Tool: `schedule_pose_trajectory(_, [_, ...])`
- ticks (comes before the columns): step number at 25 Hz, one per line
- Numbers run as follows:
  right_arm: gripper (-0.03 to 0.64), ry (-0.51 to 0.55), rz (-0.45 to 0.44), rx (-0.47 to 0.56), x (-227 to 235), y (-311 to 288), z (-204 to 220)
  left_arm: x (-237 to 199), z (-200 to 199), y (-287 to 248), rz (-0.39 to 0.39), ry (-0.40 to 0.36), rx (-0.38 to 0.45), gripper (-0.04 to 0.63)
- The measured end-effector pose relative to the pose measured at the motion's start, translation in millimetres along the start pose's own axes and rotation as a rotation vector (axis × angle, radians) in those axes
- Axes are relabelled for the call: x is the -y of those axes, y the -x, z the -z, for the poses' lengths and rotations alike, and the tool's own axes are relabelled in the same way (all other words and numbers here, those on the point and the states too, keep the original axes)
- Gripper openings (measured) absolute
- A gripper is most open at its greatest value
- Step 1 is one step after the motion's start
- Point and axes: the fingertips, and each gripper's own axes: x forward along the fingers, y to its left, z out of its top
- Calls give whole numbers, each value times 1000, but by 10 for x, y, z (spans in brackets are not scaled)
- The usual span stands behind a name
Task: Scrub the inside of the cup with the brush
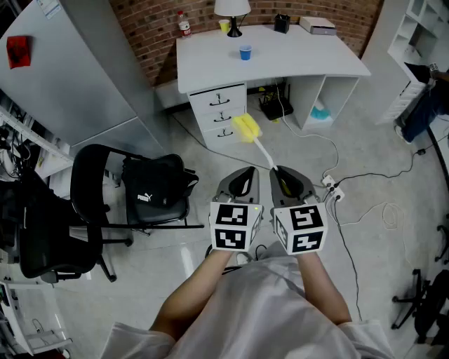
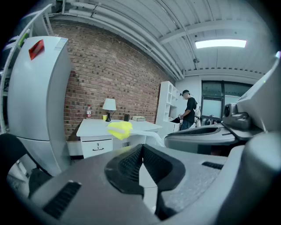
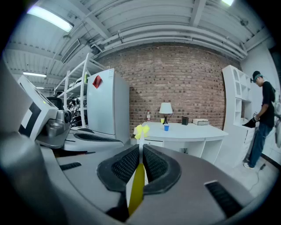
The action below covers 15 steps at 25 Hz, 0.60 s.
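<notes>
A small blue cup [image 1: 245, 52] [image 3: 166, 127] stands on the white desk [image 1: 295, 59] across the room, well away from both grippers. My right gripper [image 1: 276, 171] [image 3: 140, 154] is shut on the handle of a brush. Its yellow sponge head [image 1: 246, 127] [image 3: 141, 130] sticks out ahead, in the air in front of the desk drawers. Close beside it on the left, my left gripper [image 1: 246, 171] [image 2: 141, 153] is shut with nothing between its jaws. In the left gripper view the brush head [image 2: 120, 130] shows just to the right gripper's front.
A black office chair carrying a black bag [image 1: 151, 189] stands at my left, beside a tall grey fridge [image 1: 77, 63]. The desk also holds a lamp [image 1: 232, 10], a bottle [image 1: 184, 24] and a box. Cables and a power strip [image 1: 330, 186] lie on the floor. A person [image 3: 262, 118] stands by white shelves, right.
</notes>
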Motion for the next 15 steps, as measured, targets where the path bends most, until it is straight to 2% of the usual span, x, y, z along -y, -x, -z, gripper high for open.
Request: schedule_pose_trajectory(15, [25, -17, 7, -3, 53, -442, -132, -343, -151, -340, 14, 1, -2, 8])
